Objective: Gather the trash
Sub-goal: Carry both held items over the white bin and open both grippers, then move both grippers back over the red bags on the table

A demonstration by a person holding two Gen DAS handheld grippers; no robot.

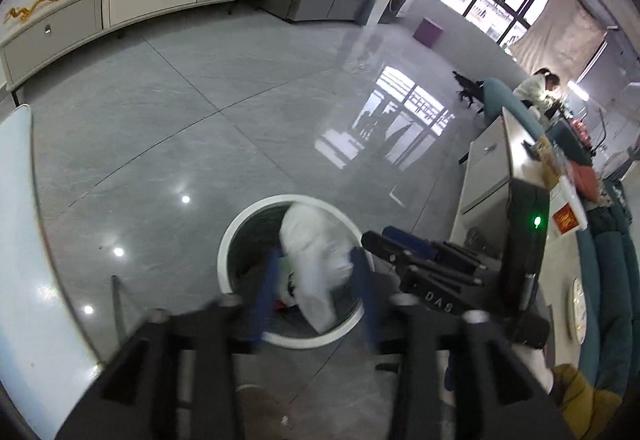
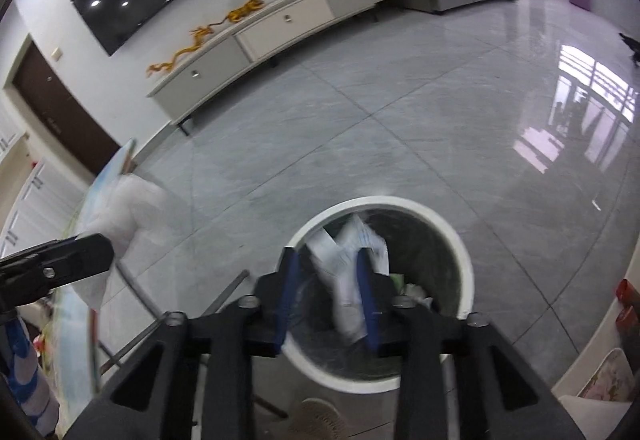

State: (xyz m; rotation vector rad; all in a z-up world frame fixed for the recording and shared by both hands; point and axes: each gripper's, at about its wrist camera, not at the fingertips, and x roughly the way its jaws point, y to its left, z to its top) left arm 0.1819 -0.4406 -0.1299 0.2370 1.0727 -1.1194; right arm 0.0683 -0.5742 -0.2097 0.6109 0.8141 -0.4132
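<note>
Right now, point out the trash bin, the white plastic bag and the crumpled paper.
trash bin (image 1: 236, 236), left wrist view, white rim.
white plastic bag (image 1: 316, 252), left wrist view, its middle.
crumpled paper (image 2: 344, 260), right wrist view, its middle.

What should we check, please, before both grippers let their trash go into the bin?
1. Left gripper over the white bin: ok.
2. White plastic bag between the left gripper's fingers: ok; whether it is clamped: cannot tell, blurred.
3. Right gripper over the bin: ok.
4. Crumpled printed paper above the bin opening: ok; whether it is gripped or already dropping: cannot tell.
5. Room left in the bin: ok; other trash lies inside, below the rim.
6. The two grippers apart from each other: ok.
</note>
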